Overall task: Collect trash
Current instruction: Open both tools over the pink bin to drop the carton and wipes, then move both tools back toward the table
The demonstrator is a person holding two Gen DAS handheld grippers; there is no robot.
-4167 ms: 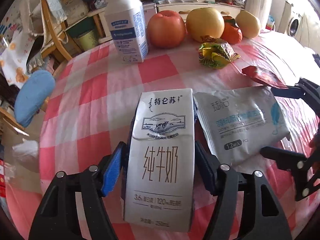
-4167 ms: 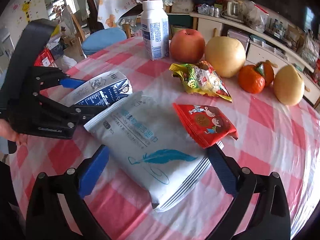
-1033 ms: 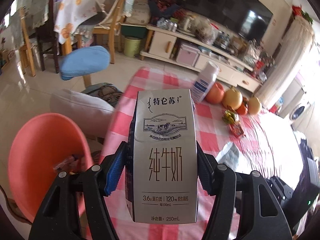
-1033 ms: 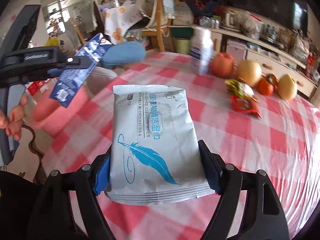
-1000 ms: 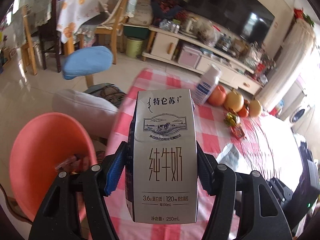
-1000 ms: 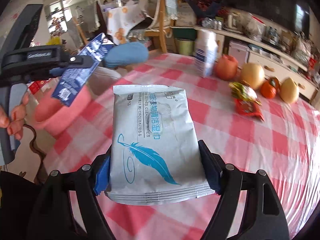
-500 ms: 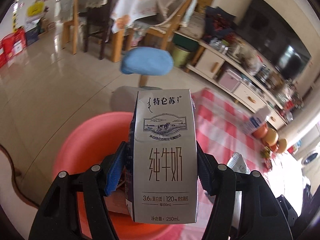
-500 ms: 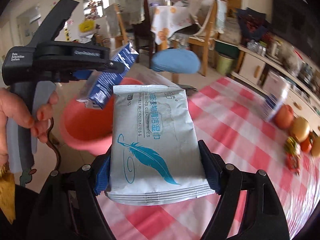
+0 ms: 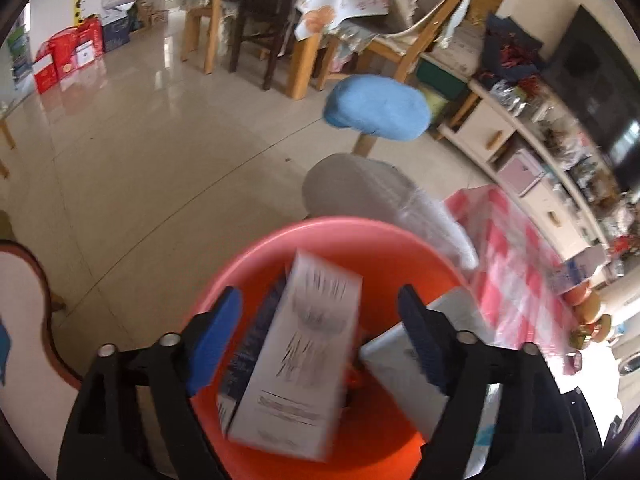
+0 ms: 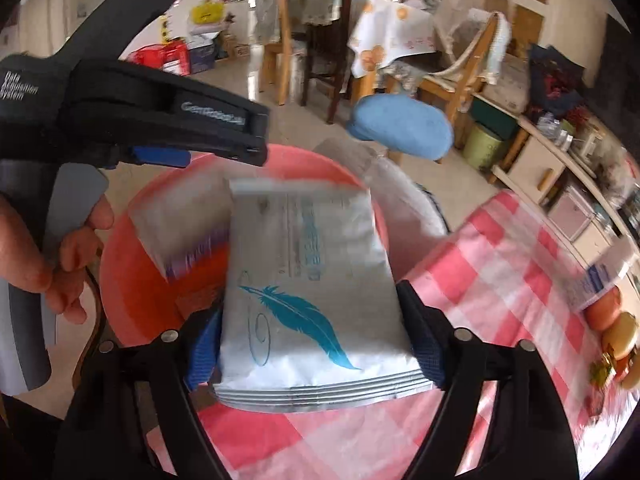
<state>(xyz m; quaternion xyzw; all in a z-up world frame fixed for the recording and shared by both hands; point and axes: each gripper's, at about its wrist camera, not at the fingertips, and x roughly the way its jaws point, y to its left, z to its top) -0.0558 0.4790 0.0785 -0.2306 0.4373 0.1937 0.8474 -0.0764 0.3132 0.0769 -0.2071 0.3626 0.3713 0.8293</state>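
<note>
My left gripper [image 9: 318, 332] hangs over a red plastic basin [image 9: 340, 228], its jaws opening wide. The white milk carton [image 9: 304, 364] is blurred and falling free between the blue pads [image 9: 216, 328] into the basin, touching neither. In the right wrist view the carton [image 10: 180, 232] drops below the left gripper [image 10: 224, 136]. My right gripper [image 10: 312, 340] is at the basin's [image 10: 116, 280] table-side rim with its jaws opening. The silver wet-wipes pack [image 10: 312, 292] with a teal feather lies blurred between its pads, sliding forward over the basin. The pack [image 9: 404, 364] also shows in the left wrist view.
The red-and-white checked table [image 10: 500, 280] is at the right, with a blurred white bottle [image 10: 600, 276] and fruit [image 10: 612, 320] at its far end. A blue stool cushion [image 9: 376, 108] and a grey seat [image 9: 360, 184] stand behind the basin. A hand [image 10: 48, 260] holds the left gripper.
Both grippers swung from the table to above the basin. The left jaws spread and let the milk carton fall. The right jaws widened and the wipes pack began to slip.
</note>
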